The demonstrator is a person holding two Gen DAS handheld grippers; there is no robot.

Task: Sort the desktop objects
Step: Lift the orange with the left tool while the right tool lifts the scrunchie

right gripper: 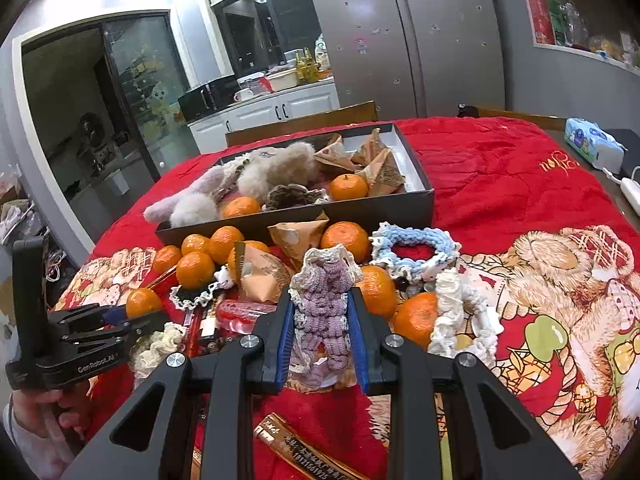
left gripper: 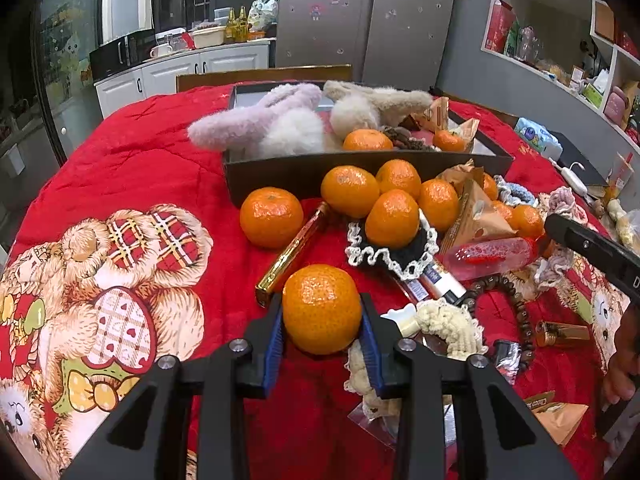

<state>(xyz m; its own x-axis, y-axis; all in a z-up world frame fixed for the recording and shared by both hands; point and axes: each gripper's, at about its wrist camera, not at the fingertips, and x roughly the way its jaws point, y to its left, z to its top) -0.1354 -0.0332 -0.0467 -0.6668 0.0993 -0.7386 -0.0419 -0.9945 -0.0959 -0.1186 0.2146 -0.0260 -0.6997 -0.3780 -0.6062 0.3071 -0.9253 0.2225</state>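
Observation:
My left gripper is shut on an orange mandarin, its blue pads pressed on both sides of the fruit, just above the red cloth. My right gripper is shut on a purple and cream crocheted scrunchie, which stands up between the pads. Beyond both lies a dark open box holding fluffy plush toys, mandarins and tan snack packets. A heap of loose mandarins sits before the box. From the right wrist view the left gripper shows at the far left with its mandarin.
A red bear-print cloth covers the table. Scattered near the heap are a gold tube, a black lace scrunchie, a pink bottle, a brown bead bracelet, a blue scrunchie and a wipes pack.

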